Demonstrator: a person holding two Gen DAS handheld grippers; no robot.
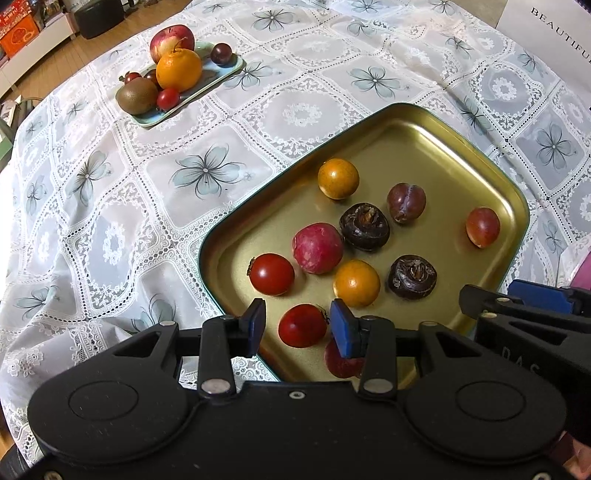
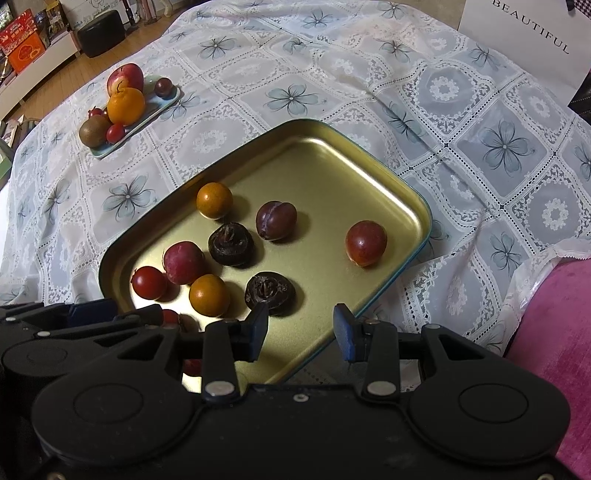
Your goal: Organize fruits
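Tomato [image 1: 302, 325] lies between spread left gripper [image 1: 300, 328] pads, untouched, in gold tray [image 1: 424, 147].

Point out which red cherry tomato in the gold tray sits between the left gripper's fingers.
The near cherry tomato, level with the open left gripper fingertips; the other tomato lies farther off, beside the pink fruit.

Setting: a home living room. Table under a lace floral tablecloth [image 2: 295, 96], wooden floor [image 2: 110, 48] beyond it, a low white cabinet [image 2: 44, 55] with boxed goods, and a dark footstool [image 2: 101, 33]. Pink upholstered seat [image 2: 554, 332] beside the table.
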